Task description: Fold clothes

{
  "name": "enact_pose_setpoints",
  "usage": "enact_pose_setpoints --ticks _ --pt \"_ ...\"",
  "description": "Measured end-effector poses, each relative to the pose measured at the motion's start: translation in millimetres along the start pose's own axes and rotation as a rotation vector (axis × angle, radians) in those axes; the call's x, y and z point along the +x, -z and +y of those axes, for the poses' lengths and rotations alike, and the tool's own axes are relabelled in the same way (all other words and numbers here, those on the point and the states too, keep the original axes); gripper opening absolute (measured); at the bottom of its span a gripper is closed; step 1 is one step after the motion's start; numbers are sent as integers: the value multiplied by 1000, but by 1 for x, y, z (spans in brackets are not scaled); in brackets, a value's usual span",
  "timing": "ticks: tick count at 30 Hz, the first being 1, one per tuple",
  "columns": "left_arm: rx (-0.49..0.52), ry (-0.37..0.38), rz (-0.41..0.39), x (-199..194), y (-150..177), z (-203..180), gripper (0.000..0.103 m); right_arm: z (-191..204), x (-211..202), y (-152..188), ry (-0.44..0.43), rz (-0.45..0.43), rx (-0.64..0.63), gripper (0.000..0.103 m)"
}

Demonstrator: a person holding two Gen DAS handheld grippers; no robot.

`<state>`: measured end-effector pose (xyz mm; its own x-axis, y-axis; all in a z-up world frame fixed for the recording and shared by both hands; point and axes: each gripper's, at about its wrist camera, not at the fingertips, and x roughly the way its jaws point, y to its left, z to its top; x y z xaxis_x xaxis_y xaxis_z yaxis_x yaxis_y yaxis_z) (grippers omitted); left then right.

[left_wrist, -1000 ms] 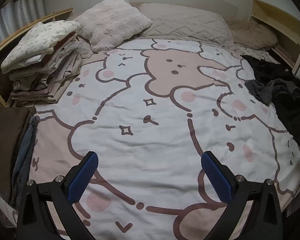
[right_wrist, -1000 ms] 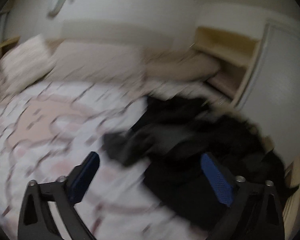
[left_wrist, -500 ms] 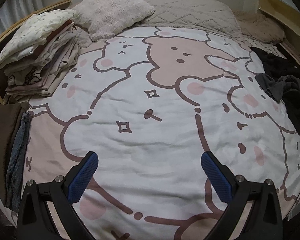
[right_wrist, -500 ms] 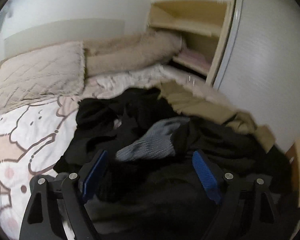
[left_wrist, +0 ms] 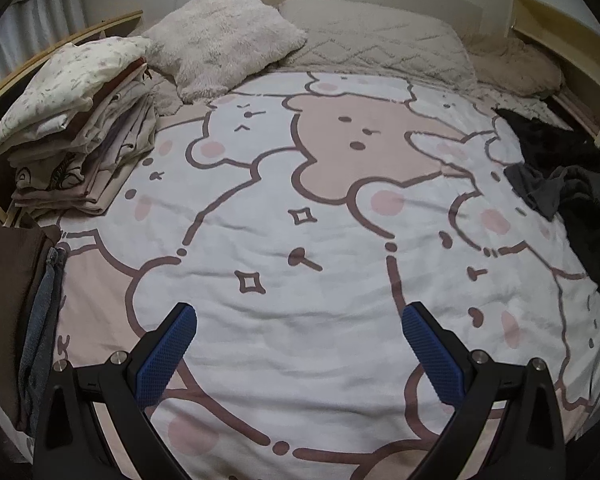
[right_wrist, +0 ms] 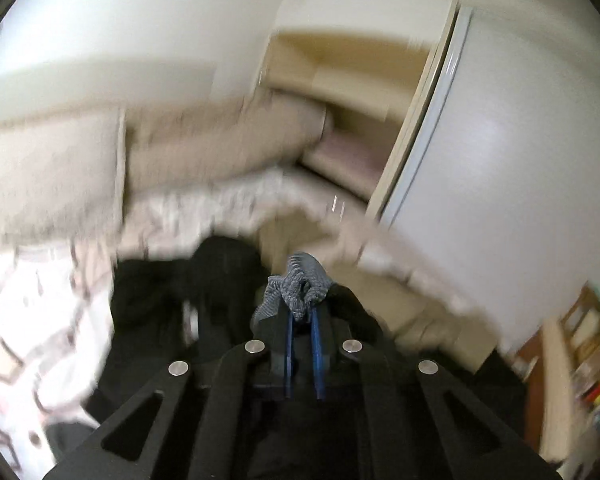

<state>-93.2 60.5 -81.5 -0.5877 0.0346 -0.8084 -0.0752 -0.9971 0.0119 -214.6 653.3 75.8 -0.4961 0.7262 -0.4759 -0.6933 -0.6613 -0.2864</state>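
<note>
My right gripper [right_wrist: 302, 322] was clamped nearly flat, its blue pads pinching a bunch of grey ribbed knit [right_wrist: 300, 284] that puffed out just past the tips at twelve o'clock. My left gripper [left_wrist: 300, 320] stood wide apart with nothing in it, hanging over the cartoon-bear bedspread [left_wrist: 320, 280].

Around the right gripper lay the dark heap of unfolded clothes [right_wrist: 172, 292], running from nine o'clock round beneath the fingers; I judged the grey piece to have come off it. From the left gripper the same heap [left_wrist: 572, 200] sat out at three o'clock on the bed's edge, and a folded stack [left_wrist: 80, 136] stood at ten o'clock, with a brown piece and a blue-grey one [left_wrist: 16, 304] draped at nine.

So some folding was done, I reckoned, while a fair heap was left, and this piece was only picked up, not yet laid out.

Only the right view showed my grip, though blurred, along with a cupboard door [right_wrist: 500, 160]. Only the left showed the stack, the fluffy pillow [left_wrist: 224, 36] and the open spread where I could fold.
</note>
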Motion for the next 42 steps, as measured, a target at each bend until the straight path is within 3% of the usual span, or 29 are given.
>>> enact_pose_setpoints --ticks 7,12,15,19,24,28,31,35,40,42 --pt "-10 25 -108 -40 -3 14 103 -11 -130 -88 -55 -226 -2 8" --pt "-66 51 -166 -65 -1 35 103 14 -233 -113 -140 -386 -67 8" --pt "-107 70 -200 -82 3 51 103 45 -310 -119 -181 -558 -127 8" --pt "-137 32 -277 -108 12 75 103 88 -416 -134 -308 -714 -205 8" --pt "-197 -15 -336 -131 22 113 103 114 -541 -143 -378 -961 -196 8" --pt "-244 -67 -405 -154 29 146 103 112 -613 -167 -432 -1035 -118 8" --pt "-262 -126 -490 -182 37 171 103 109 -635 -172 -463 -1028 -57 8" --pt "-274 -175 -538 -200 46 196 103 110 -610 -143 -508 -956 -48 8" --pt "-316 -141 -516 -200 64 217 103 117 -501 -67 -621 -651 -72 8" --pt "-302 -127 -493 -193 70 215 103 129 -447 -31 -599 -521 -108 8"
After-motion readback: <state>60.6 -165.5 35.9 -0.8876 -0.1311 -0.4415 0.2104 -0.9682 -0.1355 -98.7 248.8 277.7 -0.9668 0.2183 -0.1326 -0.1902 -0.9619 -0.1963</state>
